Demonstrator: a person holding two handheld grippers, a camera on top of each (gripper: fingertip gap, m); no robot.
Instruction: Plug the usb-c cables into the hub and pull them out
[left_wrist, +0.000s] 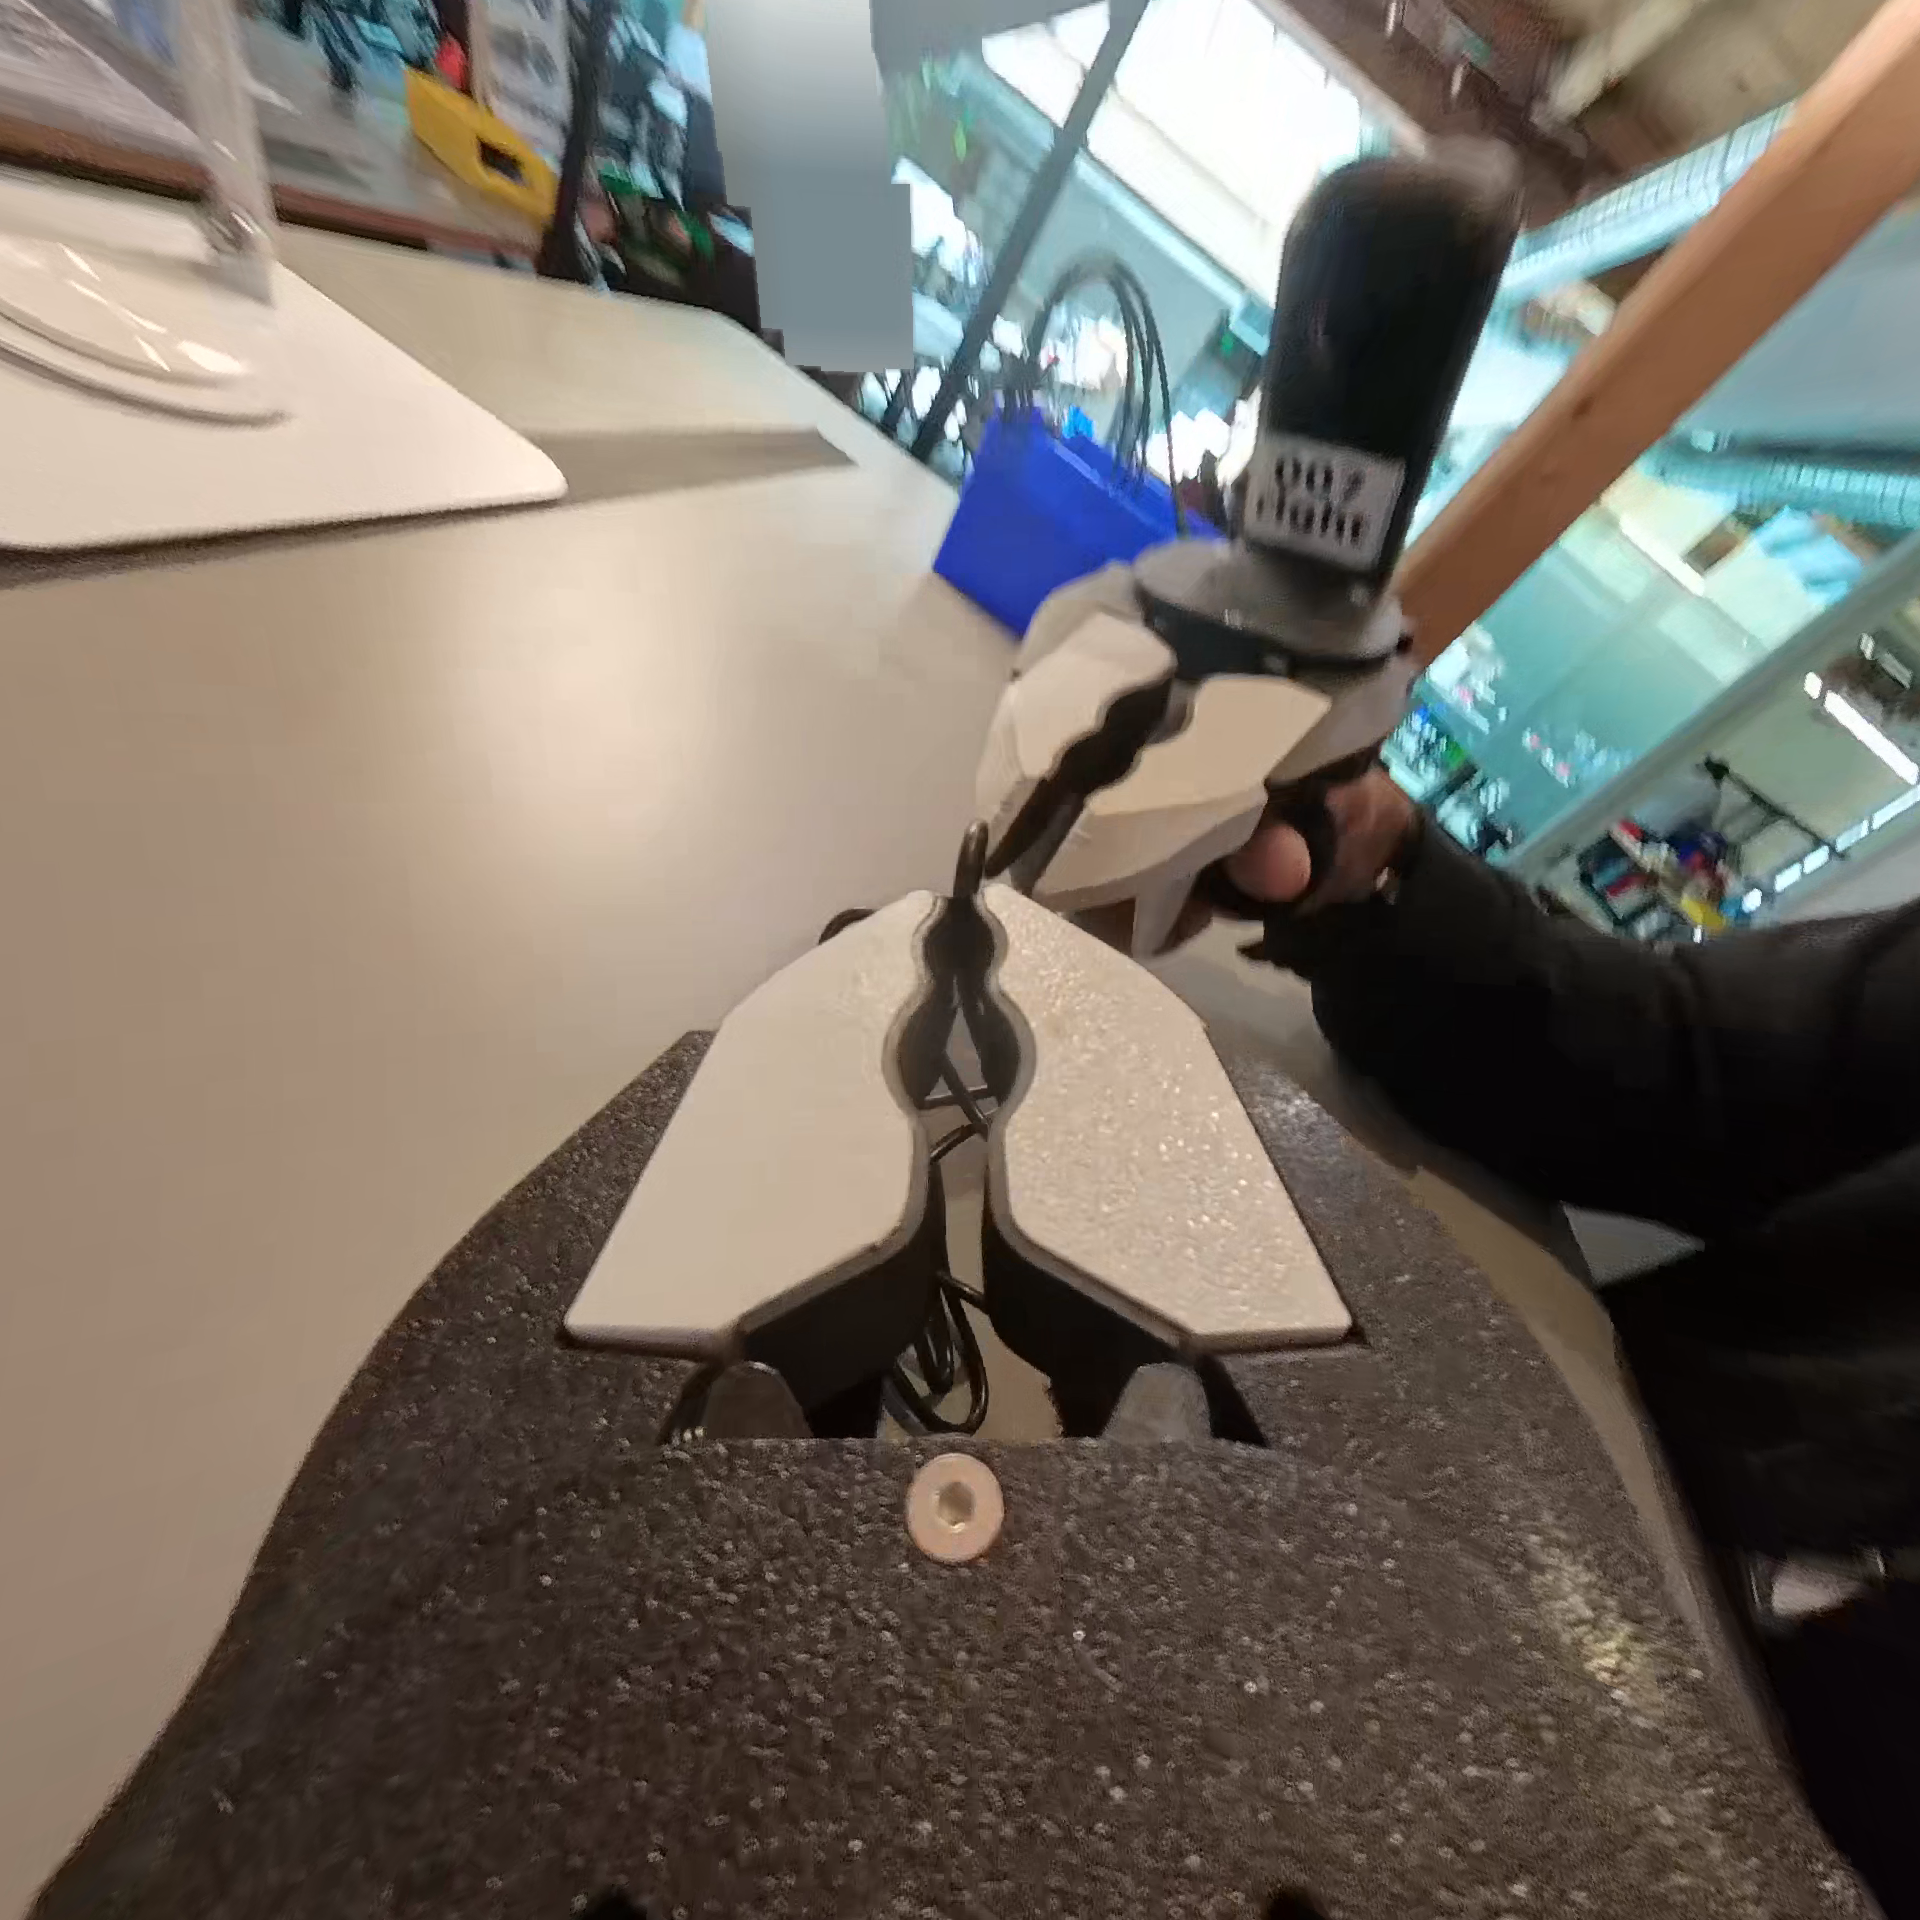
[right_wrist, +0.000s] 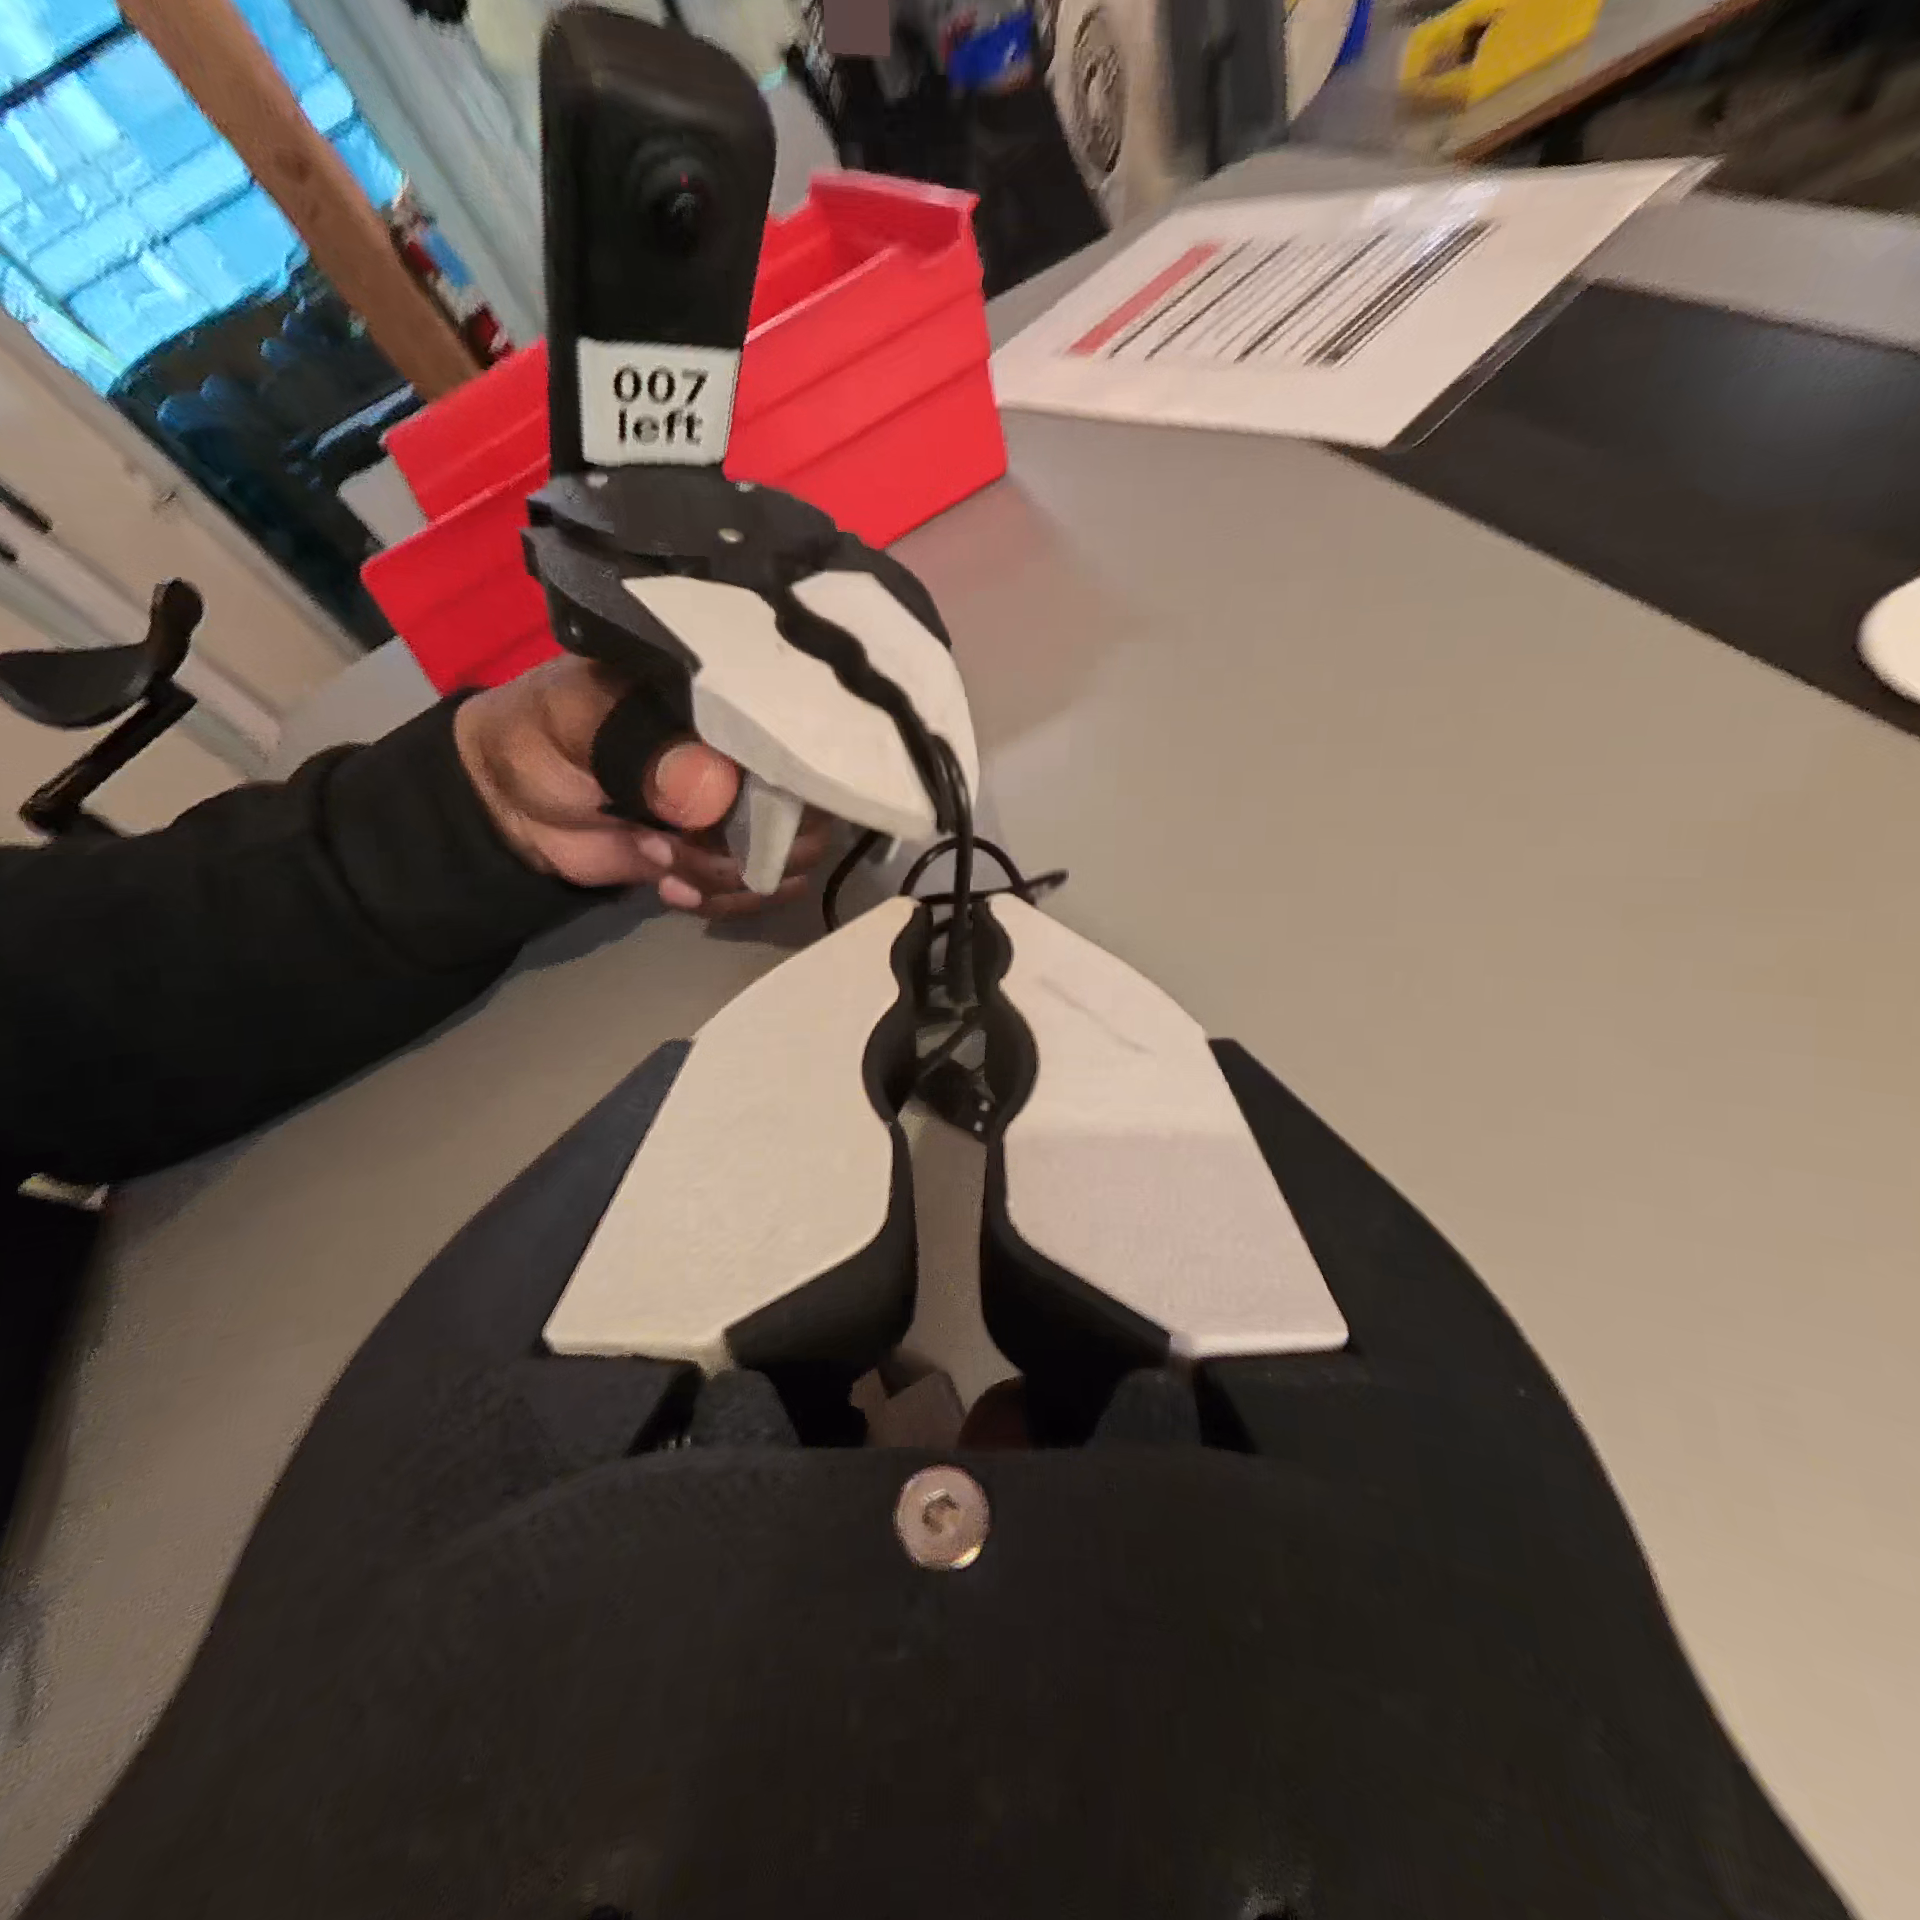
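Left hand-held gripper with white fingers (left_wrist: 961, 914) is clamped on a thin black USB-C cable (left_wrist: 971, 862); right hand-held gripper, same white fingers (right_wrist: 961, 920), pinches black cable (right_wrist: 961, 883) too, tips nearly meeting above the grey tabletop (left_wrist: 416, 831). Small black plug-like piece (right_wrist: 961, 1107) shows between the right jaws; can't tell if that's the hub. Looks like the mating or pull-apart step. Next move needs straight axial alignment, no twist. Count: two grippers, at least one cable, tangled loops, no hub clearly visible.

We hold our left gripper (left_wrist: 961, 914) and right gripper (right_wrist: 961, 914) fingertips nearly meeting, jaws closed, each toward twelve o'clock.
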